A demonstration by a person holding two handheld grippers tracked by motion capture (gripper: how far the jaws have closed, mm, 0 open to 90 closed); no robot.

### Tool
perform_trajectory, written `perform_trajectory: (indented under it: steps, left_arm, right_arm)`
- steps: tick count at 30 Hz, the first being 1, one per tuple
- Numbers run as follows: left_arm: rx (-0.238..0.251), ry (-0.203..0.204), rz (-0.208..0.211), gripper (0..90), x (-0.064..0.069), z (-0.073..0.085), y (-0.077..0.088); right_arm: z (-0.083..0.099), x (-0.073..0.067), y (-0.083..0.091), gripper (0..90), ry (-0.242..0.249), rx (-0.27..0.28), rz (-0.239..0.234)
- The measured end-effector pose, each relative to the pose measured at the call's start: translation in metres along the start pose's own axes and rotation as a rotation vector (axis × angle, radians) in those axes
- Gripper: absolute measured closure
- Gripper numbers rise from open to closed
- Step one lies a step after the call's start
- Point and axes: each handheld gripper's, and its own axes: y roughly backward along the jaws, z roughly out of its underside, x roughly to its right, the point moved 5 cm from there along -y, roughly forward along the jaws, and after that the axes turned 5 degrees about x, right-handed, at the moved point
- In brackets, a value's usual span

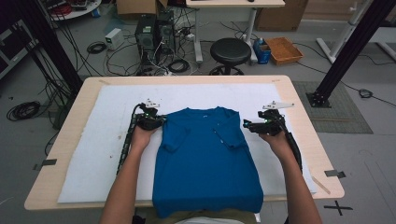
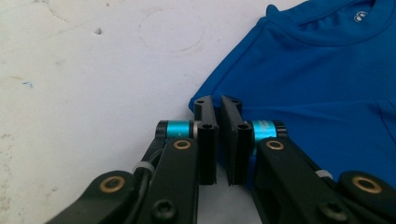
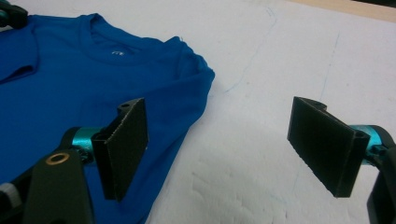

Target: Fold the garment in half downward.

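White mat (image 1: 102, 140): shirt (image 1: 205, 158) between hand-held grippers.

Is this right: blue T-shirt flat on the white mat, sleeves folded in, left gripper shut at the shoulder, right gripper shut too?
Not quite. The right gripper is open: the right gripper view shows its jaws wide apart, straddling the edge of the blue T-shirt. The rest holds: the left gripper is shut at the shoulder, on the white mat.

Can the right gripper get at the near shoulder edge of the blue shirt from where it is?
Probably yes: the right gripper is open, one jaw already over the blue shirt, nothing between.
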Motion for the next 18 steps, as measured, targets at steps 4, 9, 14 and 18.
perform_trajectory:
  steps: [4, 9, 14, 18]
  left_arm:
    - [0.01, 0.02, 0.011, 86.4, -0.002, 0.001, 0.0]
    - [0.016, 0.031, 0.017, 86.6, -0.002, 0.0, 0.0]
    - [0.014, 0.046, 0.022, 86.6, -0.003, 0.001, 0.0]
    - [0.016, 0.07, 0.031, 86.8, -0.005, 0.001, 0.0]
  right_arm:
    - [-0.003, 0.004, -0.015, 20.3, -0.008, -0.022, 0.024]
    - [-0.002, 0.011, -0.041, 27.9, -0.052, -0.071, 0.035]
    - [-0.006, 0.004, -0.063, 44.8, -0.029, -0.087, 0.01]
    - [-0.006, 0.0, -0.078, 67.1, 0.047, -0.16, 0.036]
